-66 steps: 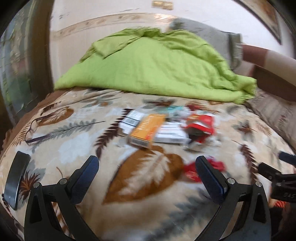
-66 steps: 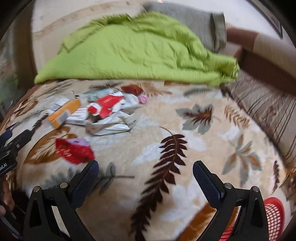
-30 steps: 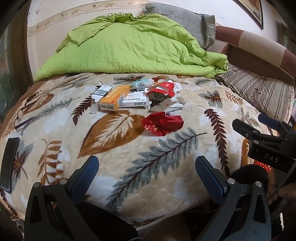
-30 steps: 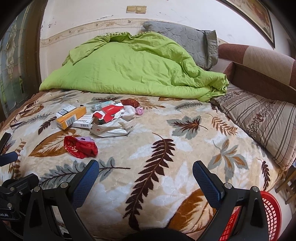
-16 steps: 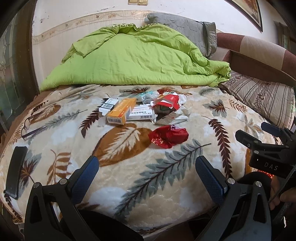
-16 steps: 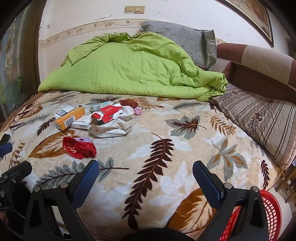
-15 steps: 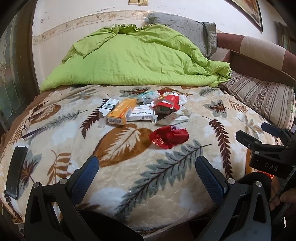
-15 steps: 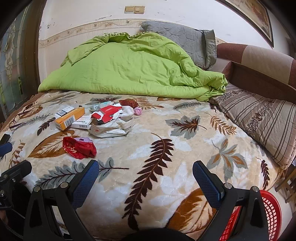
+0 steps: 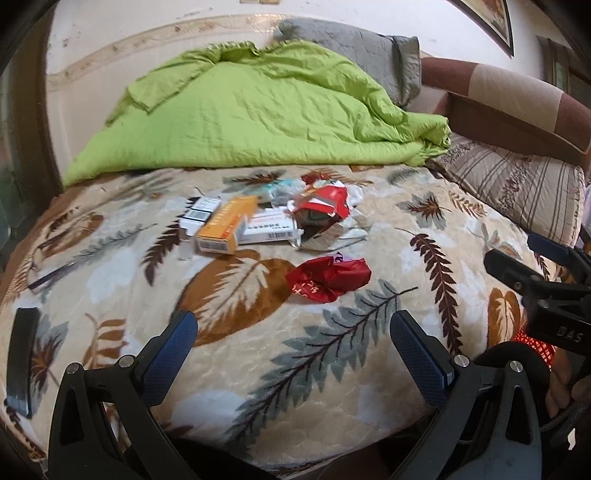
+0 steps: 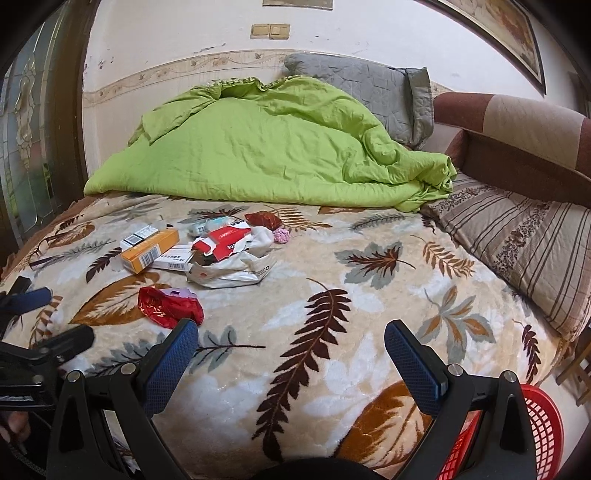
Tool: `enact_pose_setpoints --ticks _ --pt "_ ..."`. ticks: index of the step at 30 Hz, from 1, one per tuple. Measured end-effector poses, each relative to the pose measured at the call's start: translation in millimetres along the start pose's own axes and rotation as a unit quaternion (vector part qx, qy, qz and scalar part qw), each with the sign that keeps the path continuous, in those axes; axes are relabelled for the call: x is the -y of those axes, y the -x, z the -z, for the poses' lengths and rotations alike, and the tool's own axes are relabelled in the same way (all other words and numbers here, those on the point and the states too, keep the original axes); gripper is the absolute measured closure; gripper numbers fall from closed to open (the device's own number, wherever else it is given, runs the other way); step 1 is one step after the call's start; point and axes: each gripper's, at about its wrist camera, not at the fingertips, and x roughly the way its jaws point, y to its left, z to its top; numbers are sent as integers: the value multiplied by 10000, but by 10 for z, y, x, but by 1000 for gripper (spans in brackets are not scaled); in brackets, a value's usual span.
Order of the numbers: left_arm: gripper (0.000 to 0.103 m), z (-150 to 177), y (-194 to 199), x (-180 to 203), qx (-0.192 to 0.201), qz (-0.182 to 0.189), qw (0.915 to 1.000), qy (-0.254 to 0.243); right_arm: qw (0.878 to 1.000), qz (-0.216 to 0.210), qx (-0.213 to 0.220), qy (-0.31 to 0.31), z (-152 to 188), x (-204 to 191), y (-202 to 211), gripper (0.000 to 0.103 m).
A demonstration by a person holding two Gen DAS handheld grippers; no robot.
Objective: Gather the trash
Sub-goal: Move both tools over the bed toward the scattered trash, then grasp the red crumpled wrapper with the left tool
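Both grippers, left gripper [image 9: 293, 339] and right gripper [image 10: 291, 345], gape wide, empty.

Bed [image 10: 369, 295] fills the room, spread with a cream blanket in a brown and grey leaf print; a rumpled green quilt [image 10: 266, 147] is heaped at its far end against a grey quilted pillow [image 10: 369, 92]. White wall [image 10: 184, 33] behind, scuffed, with a patterned border strip and a yellowed switch plate [image 10: 270, 31]. Brown and tan padded headboard [image 10: 517, 125] along the right over a striped pillow [image 10: 517, 236]; patterned glass in a dark frame at left [image 10: 26, 129], daylight throughout.
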Motion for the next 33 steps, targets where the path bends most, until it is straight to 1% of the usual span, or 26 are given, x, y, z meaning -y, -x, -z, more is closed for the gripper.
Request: enact_pose_setpoints --ticks 3,5,8,10,11,13,15,18,20,21,22,23,27,30,31,32,33 --pt "0 -78 -186 1 -203 226 9995 -11 9999 -38 0 -106 -9 43 6 1" --pt "0 -149 -338 -1 -350 449 9984 24 9998 -84 -37 -165 -5 67 -4 1" --pt "4 -226 -564 23 -561 580 9967 9 9997 -124 -108 -181 22 69 -35 1" --pt "17 -275 -741 32 -740 647 9952 18 9996 -160 -144 -182 34 66 -54 1" --pt "19 -286 -807 41 -837 665 9943 -15 9996 -178 -153 -177 39 65 -62 1" --pt "30 -312 -957 54 -1015 655 9927 -56 9995 -207 -177 -168 42 60 -79 1" --pt "34 -332 -1088 72 -1161 724 9906 -47 9994 -233 -208 -168 48 60 -101 1" --pt "34 -332 -1239 118 -1362 848 9870 -108 9991 -274 -255 -186 55 66 -128 1" --pt "44 -312 -1320 161 -1456 951 9847 -150 9989 -308 -280 -209 56 74 -141 1" --pt "54 -297 -1358 184 -1509 924 9841 -171 9987 -339 -297 -224 57 79 -148 1" --pt "57 -288 -1369 196 -1464 835 9855 -177 9985 -378 -307 -235 57 84 -152 1" --pt "57 -279 -1358 188 -1390 802 9870 -101 9983 -415 -314 -249 57 89 -155 1" --pt "57 -265 -1373 137 -1343 822 9875 85 9973 -533 -387 -309 55 106 -188 2" --pt "57 -259 -1396 138 -1317 787 9881 119 9967 -567 -441 -376 52 120 -213 3" --pt "60 -264 -1388 141 -1298 785 9884 117 9967 -564 -444 -382 52 121 -213 3" --pt "66 -278 -1361 124 -1236 766 9892 169 9967 -558 -439 -392 53 123 -210 3" --pt "76 -297 -1332 91 -1171 787 9896 278 9967 -560 -433 -405 54 131 -204 3"
